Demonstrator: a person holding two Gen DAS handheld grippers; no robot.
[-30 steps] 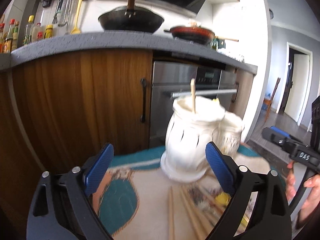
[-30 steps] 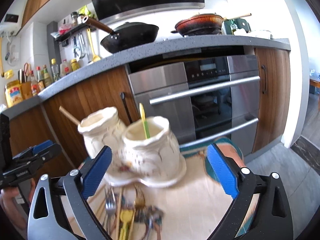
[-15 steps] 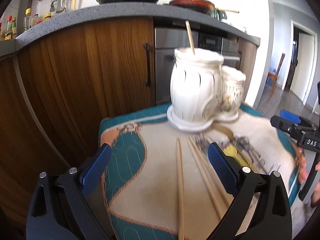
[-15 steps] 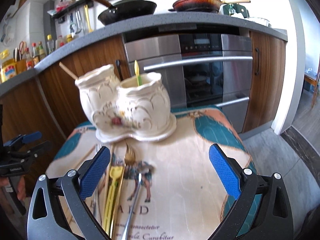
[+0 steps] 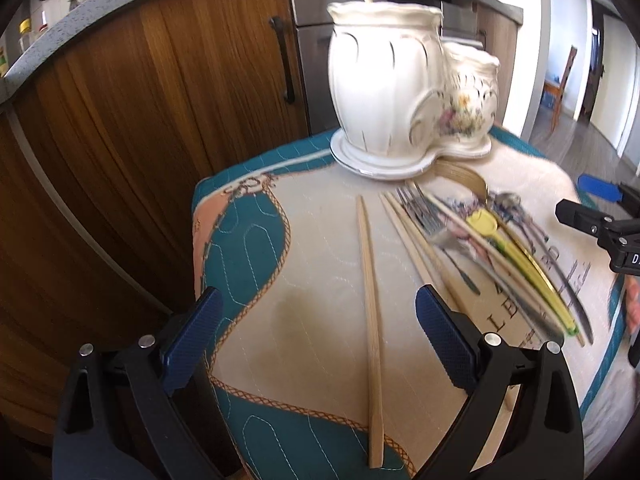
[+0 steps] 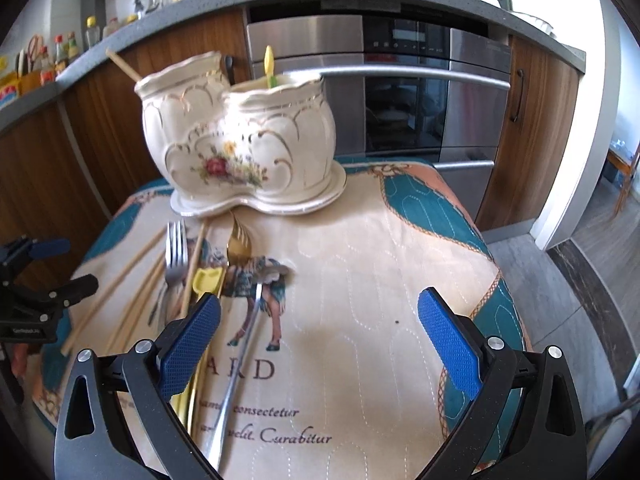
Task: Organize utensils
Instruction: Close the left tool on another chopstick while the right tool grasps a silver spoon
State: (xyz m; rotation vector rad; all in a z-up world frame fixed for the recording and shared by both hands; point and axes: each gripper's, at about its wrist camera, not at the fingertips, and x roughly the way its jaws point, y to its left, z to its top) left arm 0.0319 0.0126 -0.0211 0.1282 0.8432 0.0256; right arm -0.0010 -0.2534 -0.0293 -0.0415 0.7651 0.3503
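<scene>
Utensils point(image 6: 188, 280) lay loose mid-tabletop before the ceramic holder point(image 6: 240, 152); both the left gripper point(image 5: 316, 336) and right gripper point(image 6: 320, 332) were spread, empty. Crowded handles risked a double pickup.

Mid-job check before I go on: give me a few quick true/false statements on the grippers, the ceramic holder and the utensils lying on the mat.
1. Both grippers are open and hold nothing. True: left gripper and right gripper stand wide apart over the mat.
2. The ceramic holder is empty. False: a wooden chopstick stands in one compartment, a yellow-handled utensil in the other.
3. A single chopstick lies between the left gripper's fingers. True.
4. The fork is already in the holder. False: it lies on the mat.
5. The holder has tipped over. False: it stands upright.
</scene>
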